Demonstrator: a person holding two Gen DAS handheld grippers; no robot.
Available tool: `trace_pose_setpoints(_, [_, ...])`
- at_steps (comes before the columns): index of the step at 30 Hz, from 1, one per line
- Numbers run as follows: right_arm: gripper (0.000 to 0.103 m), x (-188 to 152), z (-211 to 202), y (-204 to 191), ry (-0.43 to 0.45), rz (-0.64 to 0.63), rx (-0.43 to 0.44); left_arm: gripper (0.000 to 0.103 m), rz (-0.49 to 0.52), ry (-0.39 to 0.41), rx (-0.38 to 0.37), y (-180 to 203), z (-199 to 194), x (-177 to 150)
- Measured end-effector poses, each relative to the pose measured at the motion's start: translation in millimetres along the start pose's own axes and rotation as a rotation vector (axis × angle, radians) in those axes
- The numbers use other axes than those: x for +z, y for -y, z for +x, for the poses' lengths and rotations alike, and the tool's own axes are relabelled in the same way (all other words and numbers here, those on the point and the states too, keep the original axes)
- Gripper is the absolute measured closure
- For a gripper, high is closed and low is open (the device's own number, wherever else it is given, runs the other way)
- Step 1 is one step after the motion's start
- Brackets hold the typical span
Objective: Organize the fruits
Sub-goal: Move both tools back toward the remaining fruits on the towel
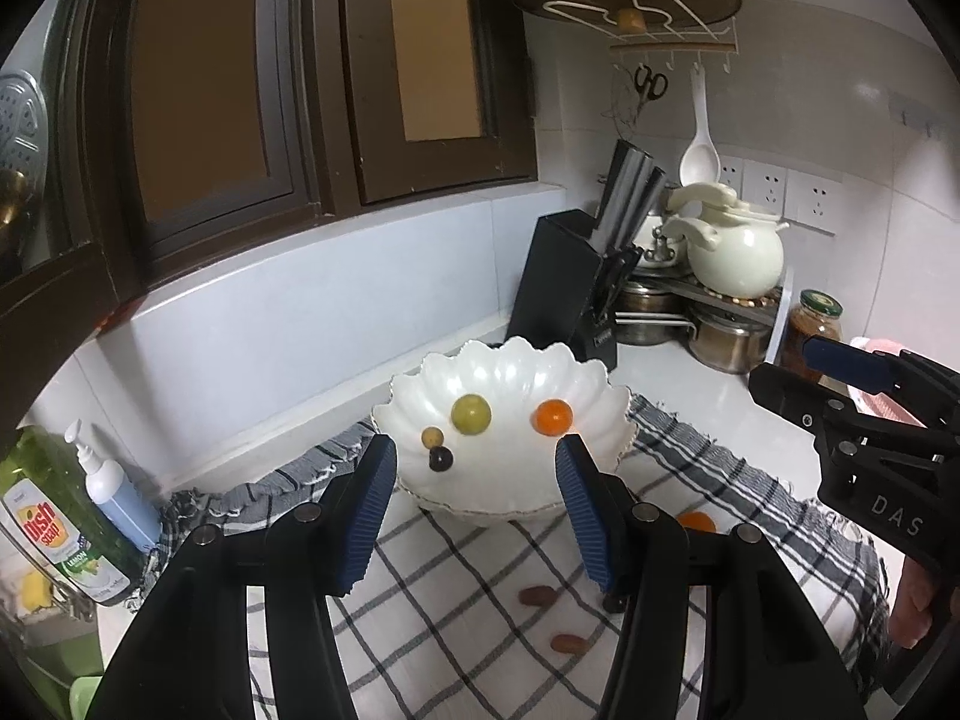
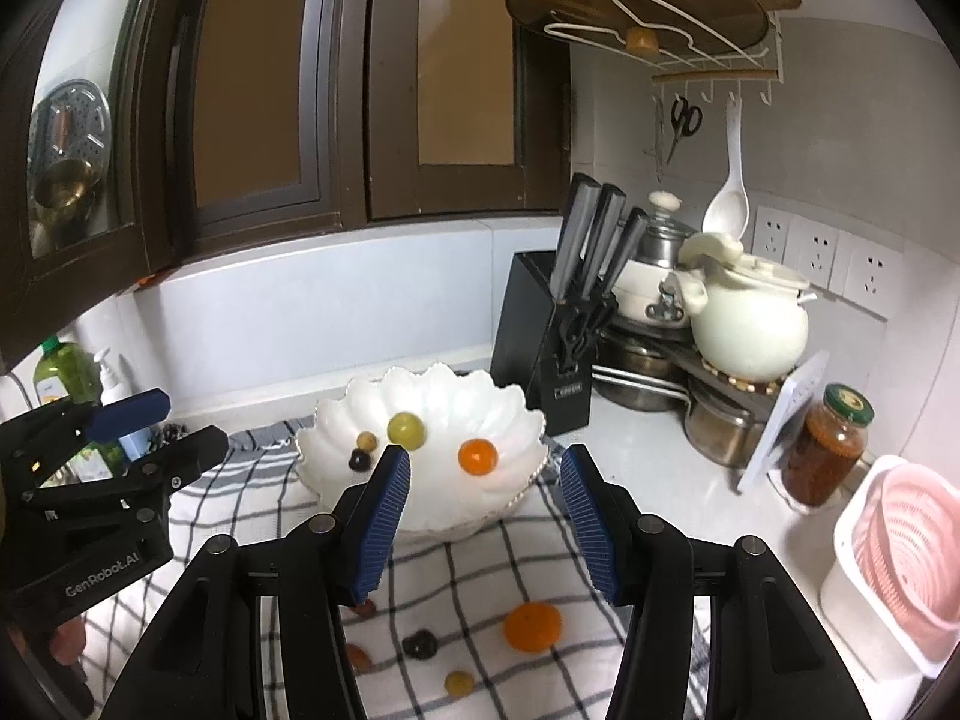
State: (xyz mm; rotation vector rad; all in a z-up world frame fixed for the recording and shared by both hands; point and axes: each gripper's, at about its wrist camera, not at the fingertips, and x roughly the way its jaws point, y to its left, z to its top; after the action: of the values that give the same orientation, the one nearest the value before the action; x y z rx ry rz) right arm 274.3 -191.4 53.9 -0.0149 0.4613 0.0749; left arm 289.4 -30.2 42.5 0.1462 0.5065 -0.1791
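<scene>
Your left hand-held gripper [image 1: 477,504] and right hand-held gripper [image 2: 486,510] both hang open, empty, before the white bowl [image 2: 510,420] (four fruits inside); an orange [image 2: 533,626] waits on the checked cloth [image 2: 480,570].

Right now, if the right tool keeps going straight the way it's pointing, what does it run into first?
Most likely the white scalloped bowl: the right tool is open, empty and aimed at the bowl's near rim, by the small orange fruit inside. Nothing shows between them, though depth is hard to judge here.
</scene>
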Motion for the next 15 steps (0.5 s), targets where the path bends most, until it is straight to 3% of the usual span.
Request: trace_pose_setpoints(15, [0.049, -37.3, 4.3, 0.9, -0.076, 0.033, 0.004, 0.048, 0.022, -0.053, -0.037, 5.5, 2.1, -30.2])
